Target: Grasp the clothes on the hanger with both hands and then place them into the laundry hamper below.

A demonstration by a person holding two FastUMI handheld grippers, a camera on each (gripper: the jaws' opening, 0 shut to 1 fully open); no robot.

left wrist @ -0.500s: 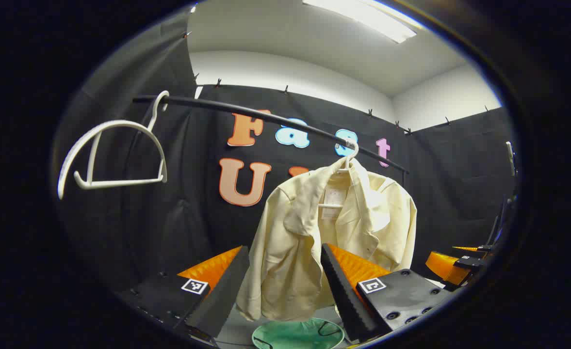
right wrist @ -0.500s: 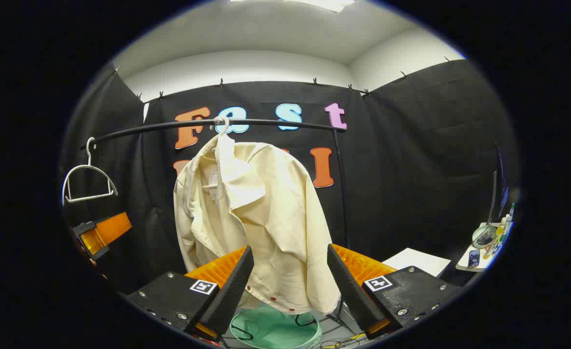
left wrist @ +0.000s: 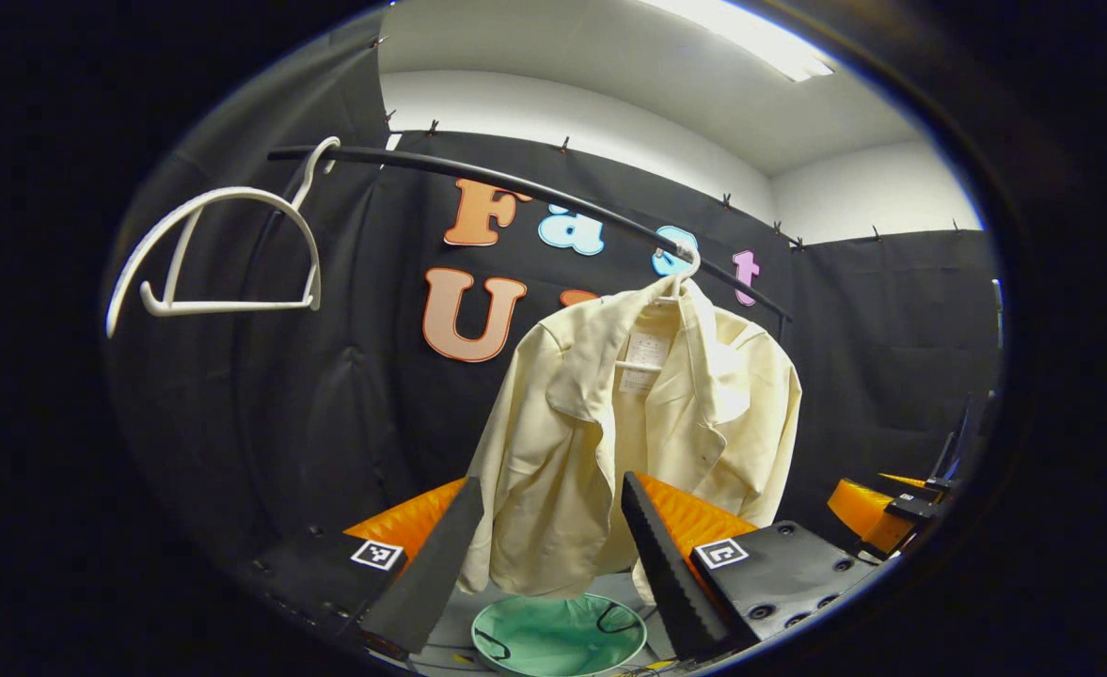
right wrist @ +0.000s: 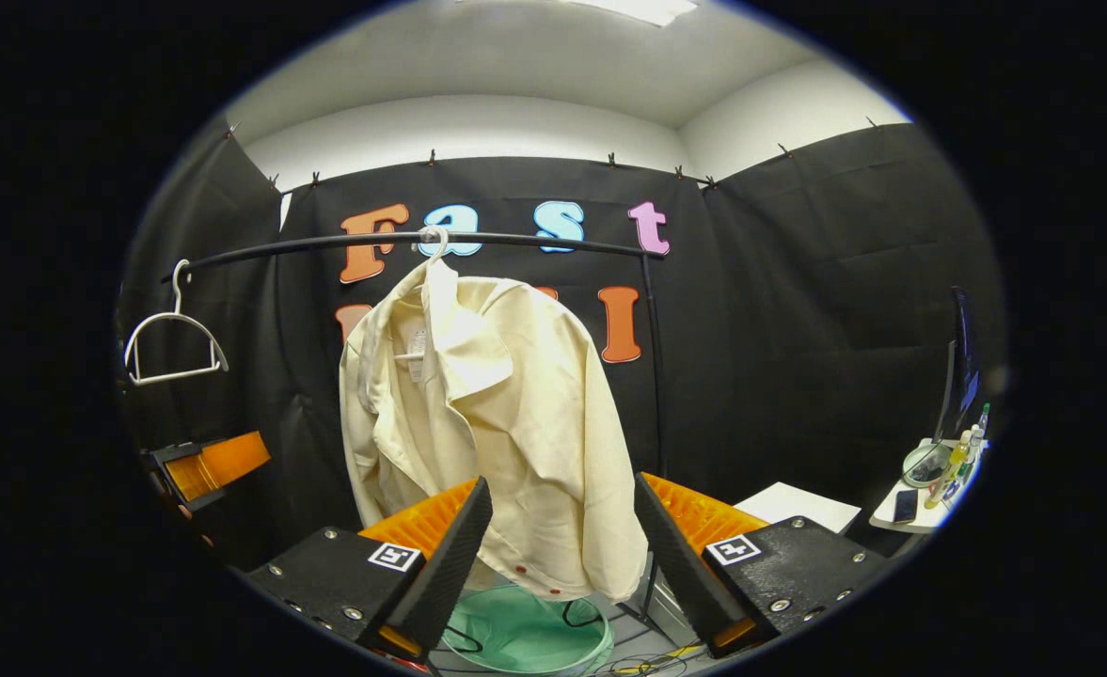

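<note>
Now that we have dropped slightly lower, both grippers (left wrist: 542,550) (right wrist: 558,555) gape wide before the untouched shirt (left wrist: 628,423) above the hamper (left wrist: 558,637).

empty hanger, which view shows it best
The left gripper view: the empty hanger is large and near there, its hook over the rail and its whole frame plain against the cloth. In the right gripper view the same hanger hangs at the rail's far end, small but whole.
</note>
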